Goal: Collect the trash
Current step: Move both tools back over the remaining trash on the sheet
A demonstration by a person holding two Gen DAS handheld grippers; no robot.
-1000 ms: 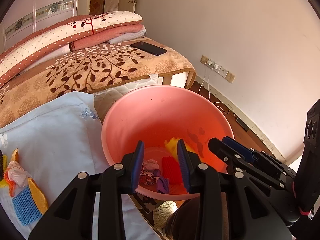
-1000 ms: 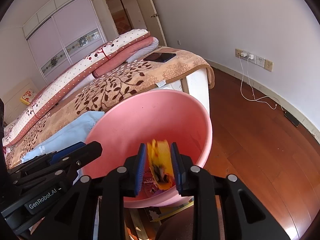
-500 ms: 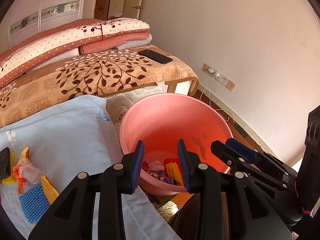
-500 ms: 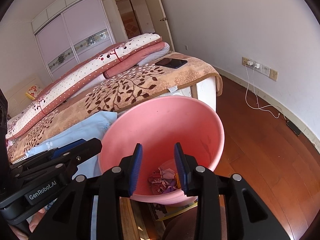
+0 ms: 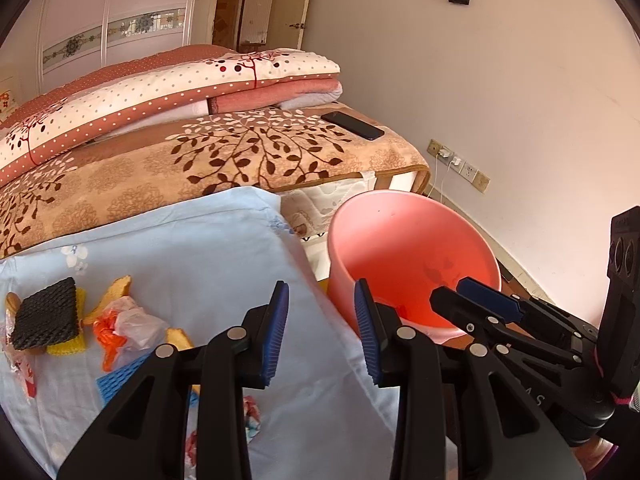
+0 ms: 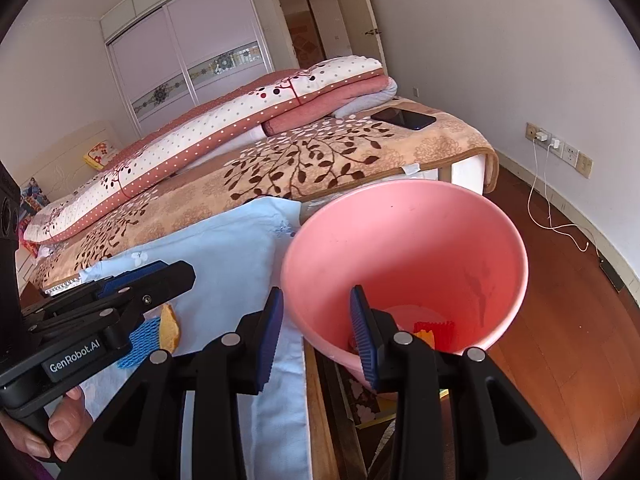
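Observation:
A pink basin (image 5: 400, 248) stands on the floor at the bed's edge. In the right wrist view the basin (image 6: 400, 240) holds a red foam net (image 6: 438, 330) and a yellow scrap at its bottom. My left gripper (image 5: 322, 332) is open and empty above the light-blue sheet (image 5: 208, 264). Left of it lie a black foam net (image 5: 44, 316), a crumpled plastic wrapper (image 5: 128, 324), orange peel (image 5: 112, 292) and a blue foam net (image 5: 120, 376). My right gripper (image 6: 316, 328) is open and empty over the basin's near left rim.
The bed carries a leaf-patterned blanket (image 5: 224, 168), folded quilts (image 5: 160, 88) and a dark phone (image 5: 354, 126). Wall sockets with a charger cable (image 6: 552, 144) sit low on the right wall. Wooden floor (image 6: 560, 320) lies right of the basin. A hand (image 6: 68, 424) holds the left gripper's handle.
The right gripper let go of a yellow scrap, which now lies in the basin. Both grippers drew back and to the left, from over the basin toward the sheet.

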